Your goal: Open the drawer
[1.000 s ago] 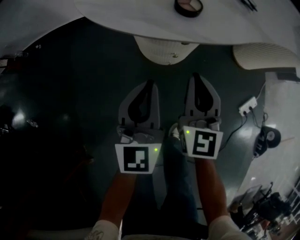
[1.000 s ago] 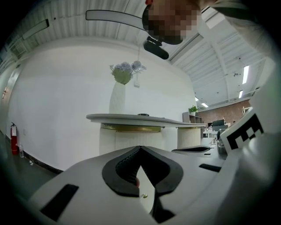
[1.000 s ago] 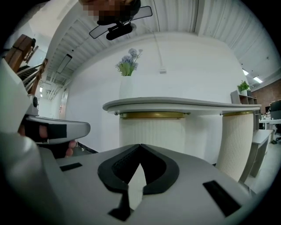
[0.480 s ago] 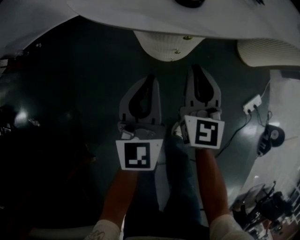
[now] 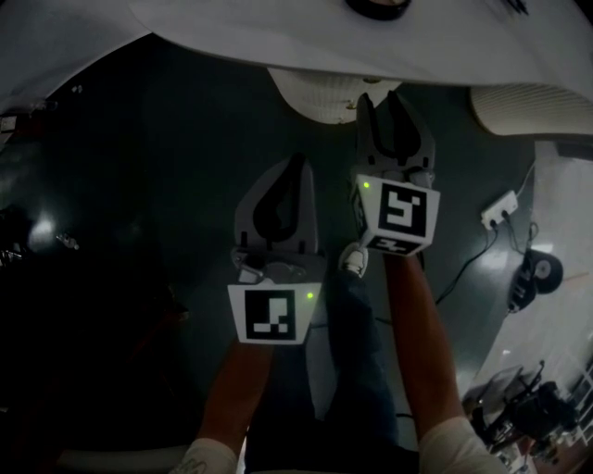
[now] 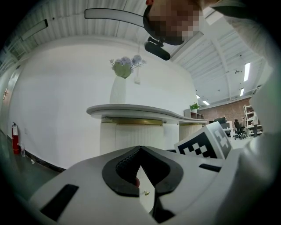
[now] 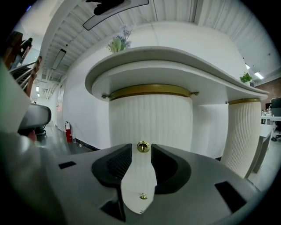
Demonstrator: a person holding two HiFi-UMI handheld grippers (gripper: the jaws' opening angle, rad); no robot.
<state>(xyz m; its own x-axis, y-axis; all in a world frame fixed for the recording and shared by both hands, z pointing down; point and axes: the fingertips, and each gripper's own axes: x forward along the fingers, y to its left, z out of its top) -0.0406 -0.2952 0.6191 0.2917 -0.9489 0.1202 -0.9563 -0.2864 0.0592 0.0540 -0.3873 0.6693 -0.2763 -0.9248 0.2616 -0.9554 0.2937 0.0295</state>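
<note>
The drawer front is the white fluted pedestal (image 7: 149, 118) under the curved desk top (image 7: 175, 66); it shows in the head view too, as the pedestal (image 5: 320, 97). A gold knob (image 7: 143, 146) sits on it, with a second knob (image 7: 143, 196) lower down. My right gripper (image 7: 142, 148) is open, its jaws have just been opening, and the upper knob stands between the tips without the pads pressing it. In the head view the right gripper (image 5: 387, 100) reaches the pedestal. My left gripper (image 5: 296, 165) hangs back, shut and empty, and its tips meet in its own view (image 6: 140, 148).
A second fluted pedestal (image 5: 528, 111) stands to the right. A vase of flowers (image 7: 117, 44) and a round compact (image 5: 375, 7) are on the desk. A power strip (image 5: 498, 210) with cables lies on the dark floor at the right. The person's legs are below.
The right gripper has moved forward to the pedestal and its jaws have gone from shut to wide apart. The left gripper has stayed where it was.
</note>
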